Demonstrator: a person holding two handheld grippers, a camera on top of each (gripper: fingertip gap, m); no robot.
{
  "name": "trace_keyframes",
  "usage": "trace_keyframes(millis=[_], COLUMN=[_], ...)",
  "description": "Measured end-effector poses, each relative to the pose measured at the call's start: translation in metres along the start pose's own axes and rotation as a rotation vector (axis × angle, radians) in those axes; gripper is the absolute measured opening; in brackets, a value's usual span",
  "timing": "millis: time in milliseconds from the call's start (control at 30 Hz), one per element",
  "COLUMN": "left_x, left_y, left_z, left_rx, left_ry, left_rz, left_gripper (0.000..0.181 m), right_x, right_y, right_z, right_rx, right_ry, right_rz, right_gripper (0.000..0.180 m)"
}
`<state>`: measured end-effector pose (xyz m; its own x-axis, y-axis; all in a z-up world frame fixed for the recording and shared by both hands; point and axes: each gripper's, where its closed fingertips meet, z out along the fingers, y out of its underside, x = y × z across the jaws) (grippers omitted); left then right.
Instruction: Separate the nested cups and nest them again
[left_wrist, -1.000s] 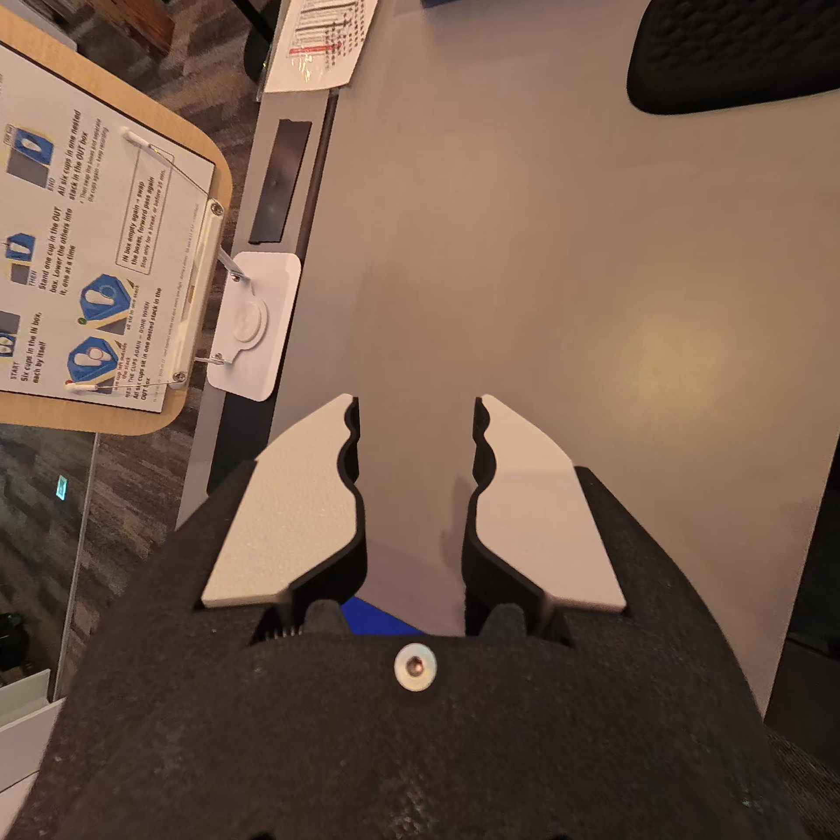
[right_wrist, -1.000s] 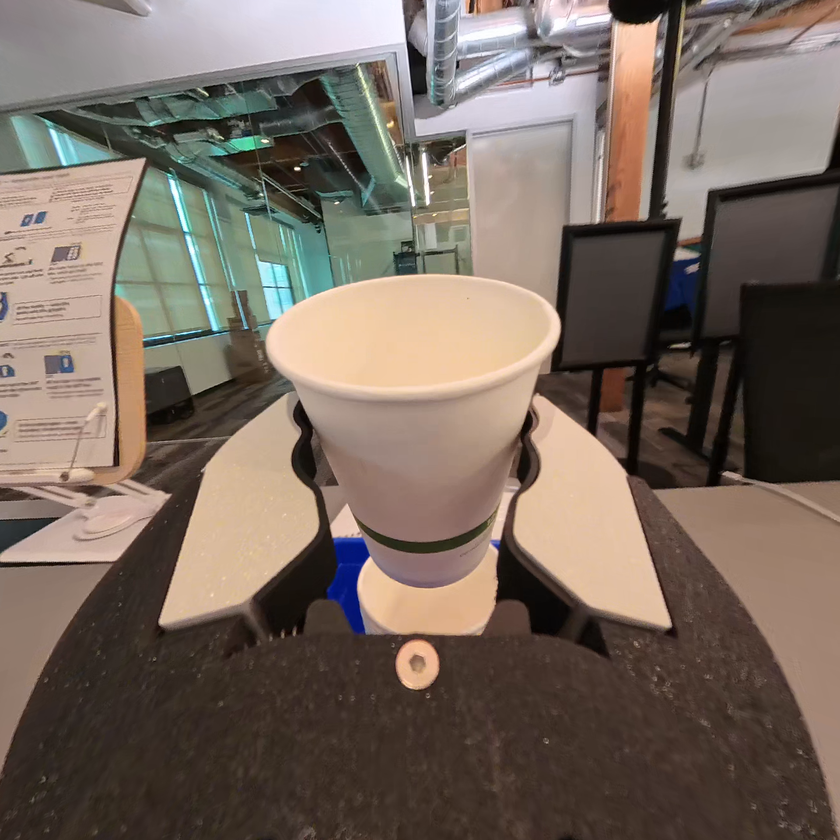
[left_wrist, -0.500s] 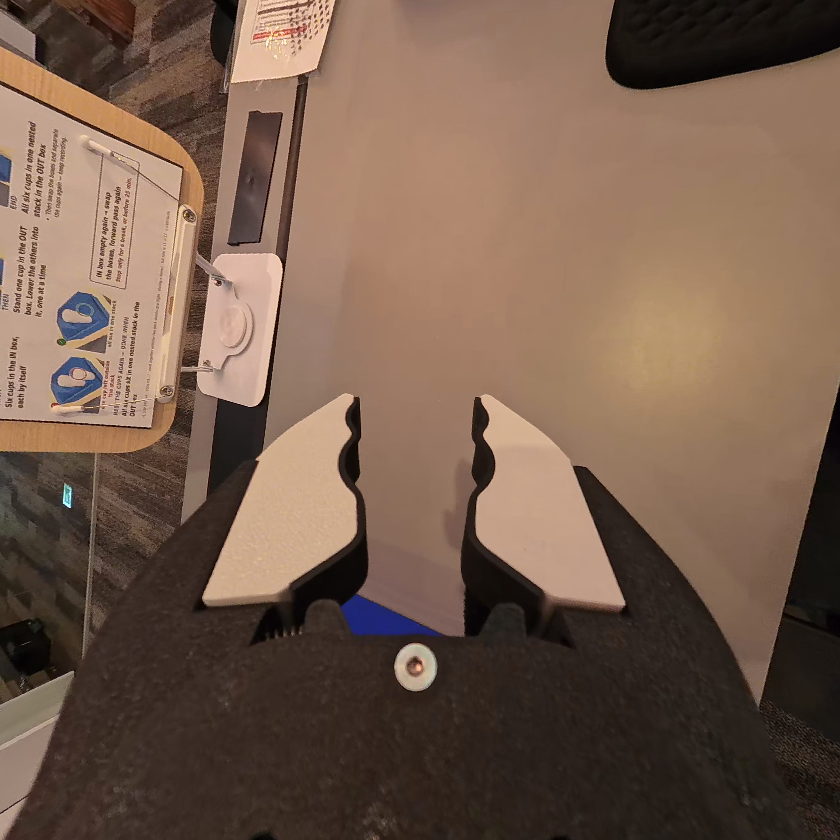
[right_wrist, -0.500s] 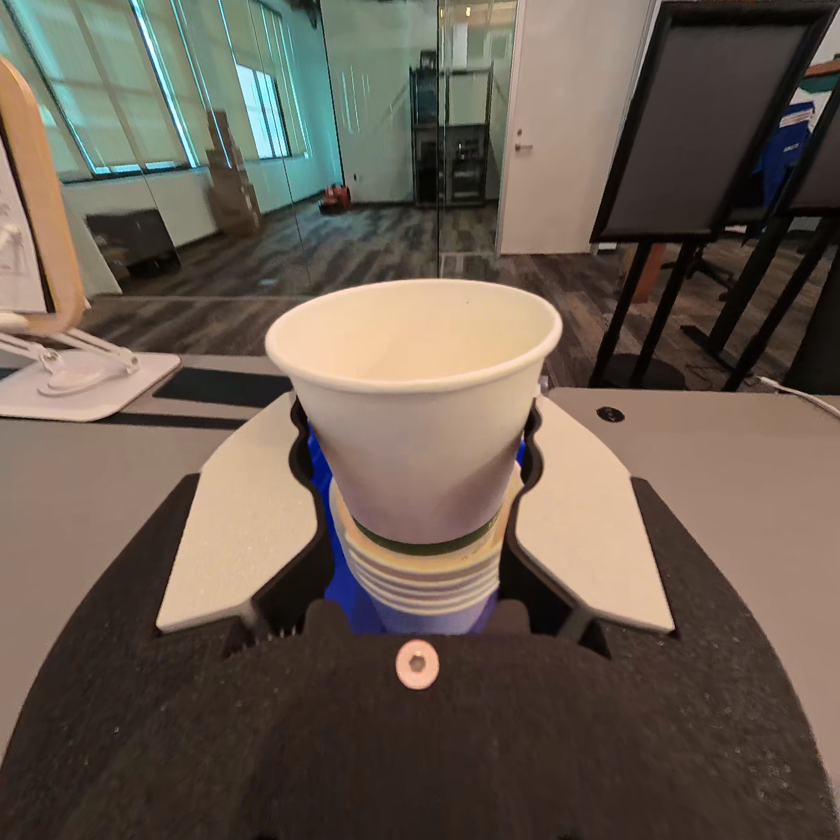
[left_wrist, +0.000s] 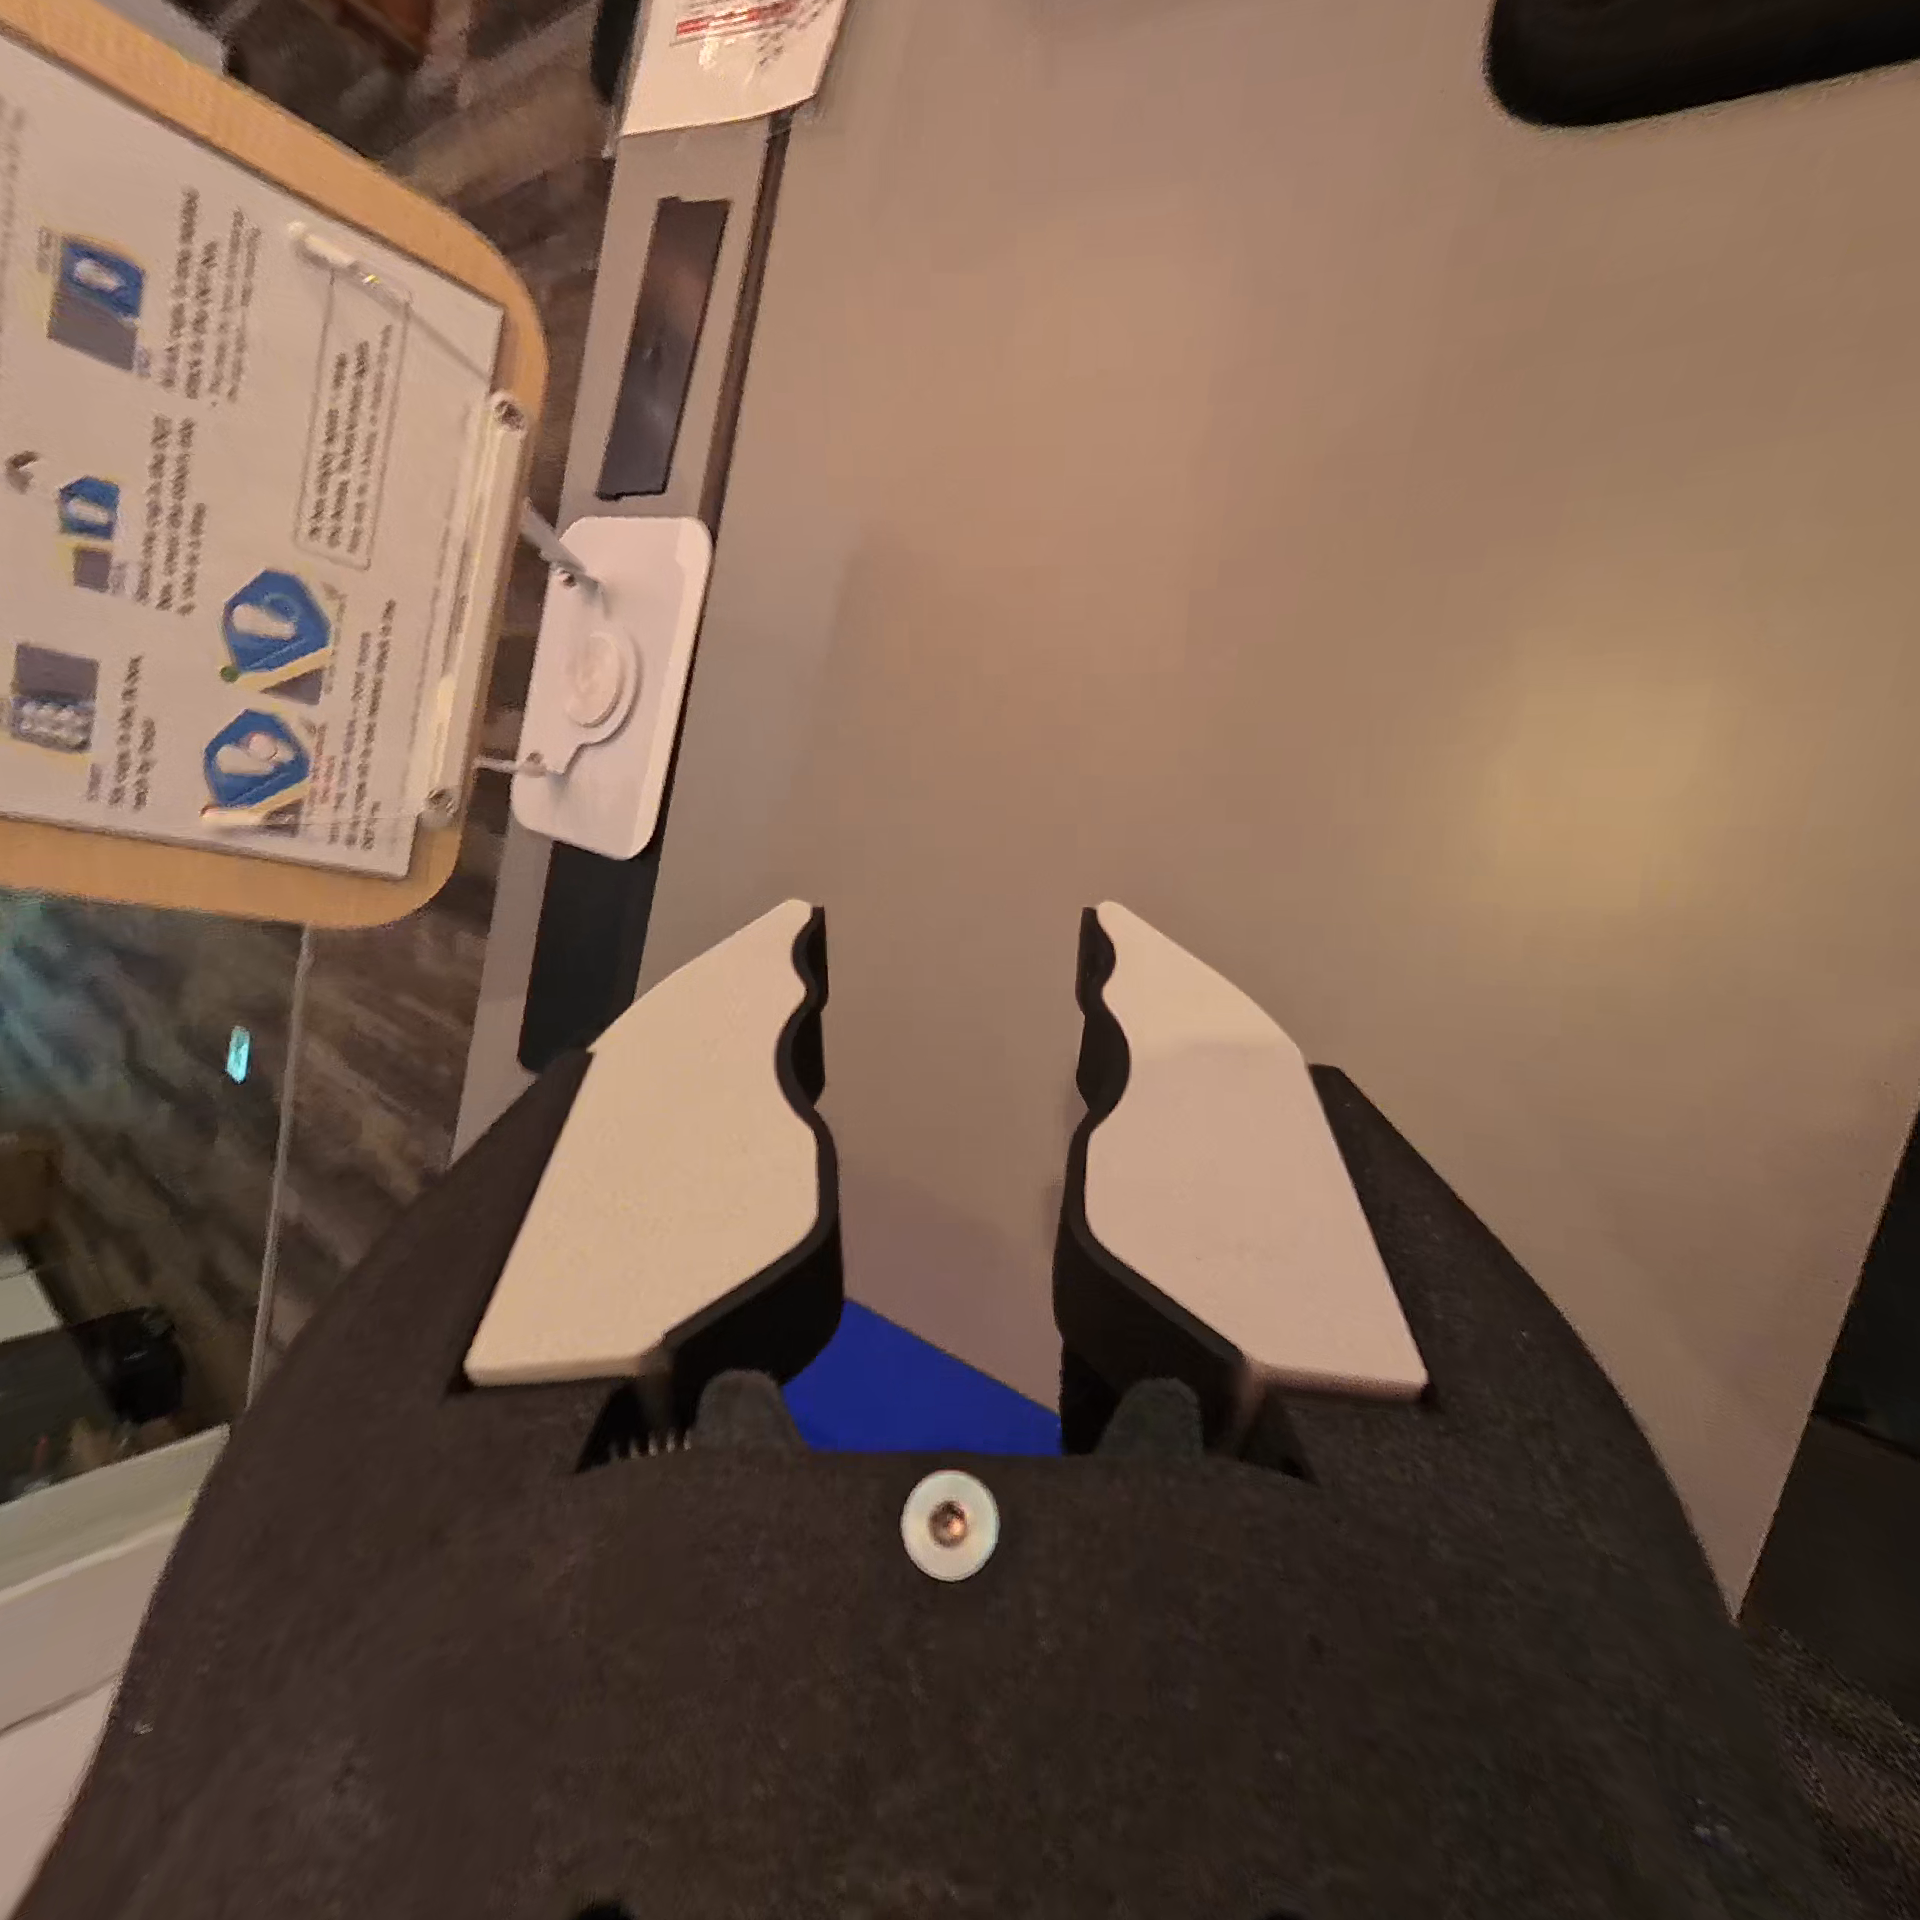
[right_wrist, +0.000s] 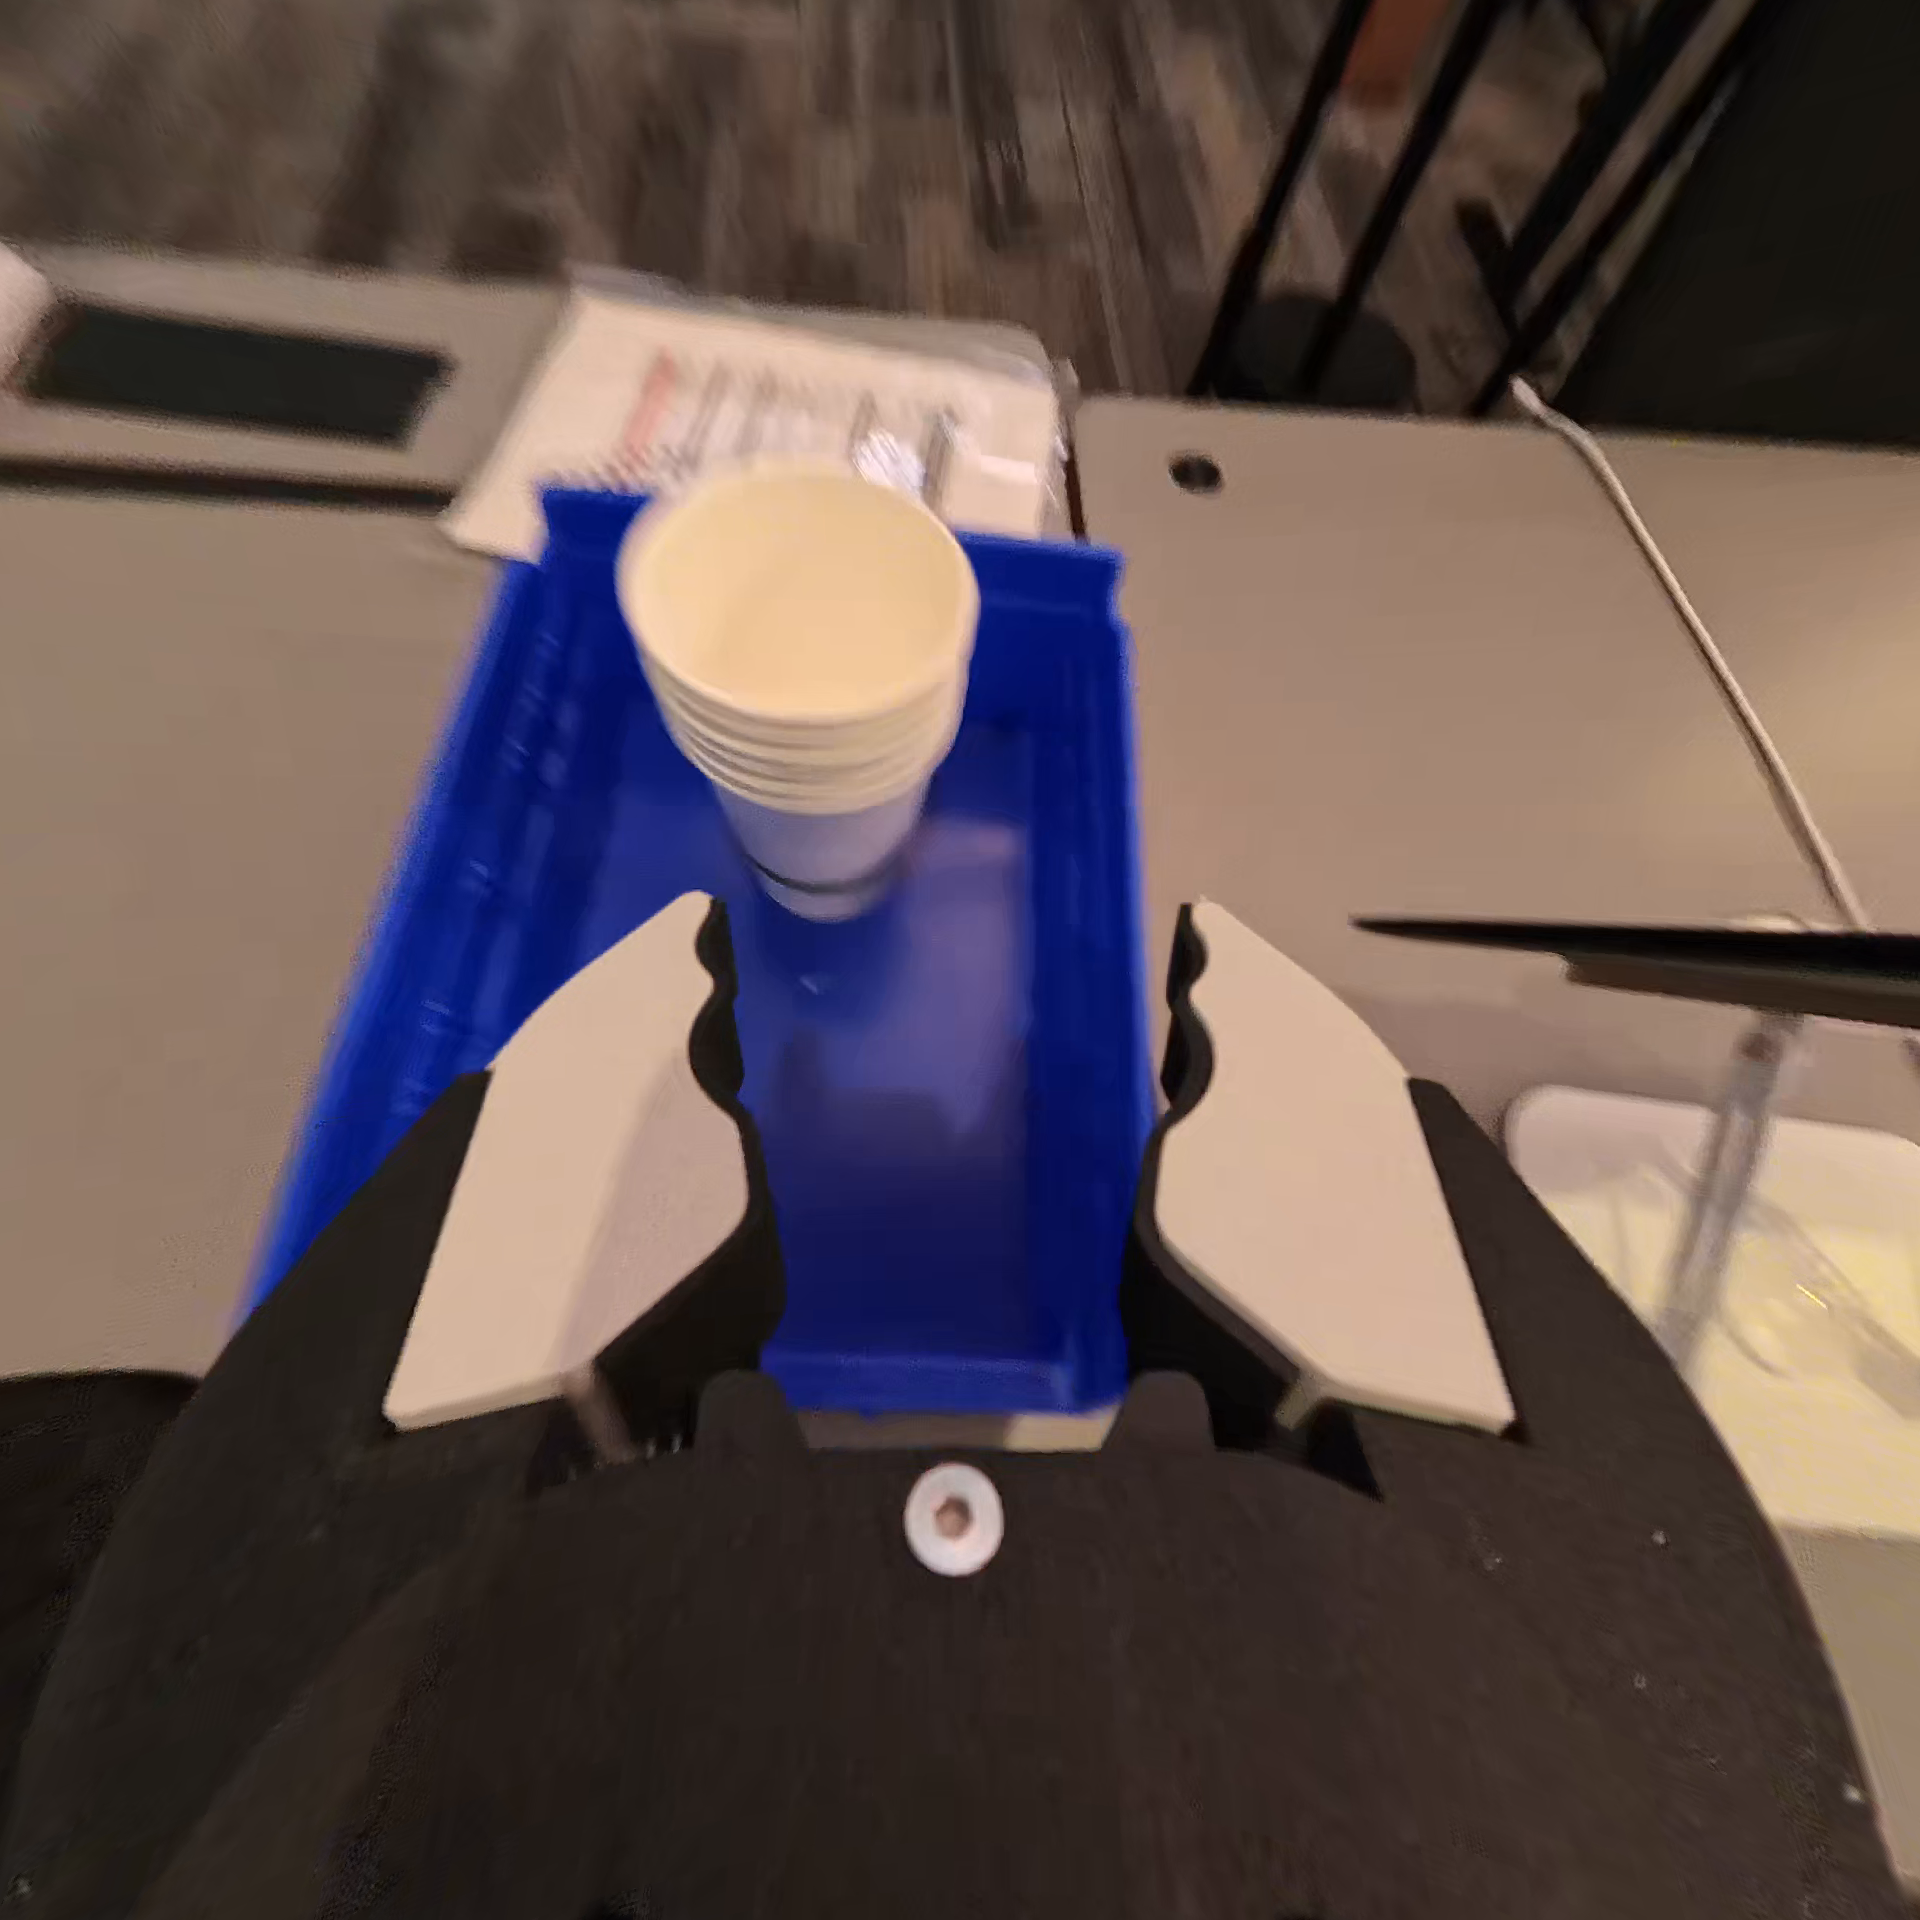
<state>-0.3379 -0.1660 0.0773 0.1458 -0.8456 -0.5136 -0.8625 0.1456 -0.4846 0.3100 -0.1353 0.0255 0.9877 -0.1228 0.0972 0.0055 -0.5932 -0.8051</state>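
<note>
Nested stack of paper cups (right_wrist: 800, 717) stands upright in the far half of the blue bin (right_wrist: 1091, 1039), w/ several rims showing one under another, so the nesting looks done, or nearly. The stack leans a bit toward the viewer in the right wrist view; blur makes it hard to say if that is real tilt or lens. Its base sits on the bin floor, near the far wall, apart from the side walls. The near half of the bin holds nothing else that I can see.

Right tool (right_wrist: 951, 935) hangs above the near end of the bin, jaws spread wide, nothing between them. It is clear of the stack and not touching it, which probably means release is complete.

Left tool (left_wrist: 951, 935) is over bare grey bench (left_wrist: 1351, 520), jaws part open and holding nothing; only a blue corner (left_wrist: 904, 1392) shows under it, prob. a bin. It seems parked out of the way, as one tool is enough for the stacking.

Beyond the bin lies a bagged paper sheet (right_wrist: 727, 416) on the bench. A wooden board w/ instruction sheet (left_wrist: 208, 520) stands on a white stand (left_wrist: 613, 686) at the bench's left edge. A white cable (right_wrist: 1714, 665) runs along the right. A black chair part (left_wrist: 1714, 52) shows at the far end of the left wrist view.
</note>
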Motion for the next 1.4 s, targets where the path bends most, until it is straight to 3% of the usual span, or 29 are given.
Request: trace_keyframes(millis=[100, 267, 333, 433, 533, 600, 700, 800, 933, 1033, 1133, 1400], left_x=[-0.02, -0.058, -0.06, -0.067, -0.073, -0.075, -0.063, -0.05, -0.038, -0.033, -0.034, -0.043], left_y=[0.021, 0.101, 0.129, 0.176, 0.234, 0.265, 0.294, 0.3, 0.272, 0.272, 0.282, 0.269], left_z=[-0.015, -0.033, -0.034, -0.039, -0.04, -0.032, -0.013, 0.004, 0.032, 0.049, 0.058, 0.073], left_rx=[-0.009, -0.144, -0.135, -0.127, -0.213, -0.222, -0.243, -0.23, -0.135, -0.248, -0.375, -0.431], left_ry=[-0.133, -0.402, -0.417, -0.485, -0.514, -0.485, -0.387, -0.343, -0.266, -0.294, -0.365, -0.455], left_rz=[-0.103, -0.403, -0.581, -0.823, -1.007, -1.169, -1.337, -1.386, -1.419, -1.352, -1.284, -1.238], left_gripper=[0.042, 0.046, 0.049, 0.048, 0.052, 0.053, 0.055, 0.054, 0.054, 0.045, 0.01, 0.007], right_x=[0.046, 0.059, 0.052, 0.054, 0.051, 0.039, 0.036, 0.036, 0.036, 0.036, 0.035, 0.034], right_y=[0.026, 0.066, 0.08, 0.098, 0.112, 0.12, 0.122, 0.123, 0.123, 0.123, 0.123, 0.124], right_z=[0.018, 0.051, 0.062, 0.074, 0.082, 0.083, 0.084, 0.084, 0.084, 0.083, 0.082, 0.081], right_rx=[-0.19, -0.351, -0.406, -0.485, -0.57, -0.646, -0.697, -0.699, -0.703, -0.712, -0.712, -0.758], right_ry=[0.09, -0.094, -0.166, -0.141, -0.127, -0.178, -0.165, -0.177, -0.171, -0.172, -0.178, -0.179], right_rz=[-0.094, 0.054, 0.107, 0.111, 0.076, 0.051, 0.033, 0.052, 0.035, 0.031, 0.025, 0.007], right_gripper=[0.073, 0.069, 0.066, 0.059, 0.04, 0.009, 0.006, 0.006, 0.006, 0.006, 0.006, 0.007])
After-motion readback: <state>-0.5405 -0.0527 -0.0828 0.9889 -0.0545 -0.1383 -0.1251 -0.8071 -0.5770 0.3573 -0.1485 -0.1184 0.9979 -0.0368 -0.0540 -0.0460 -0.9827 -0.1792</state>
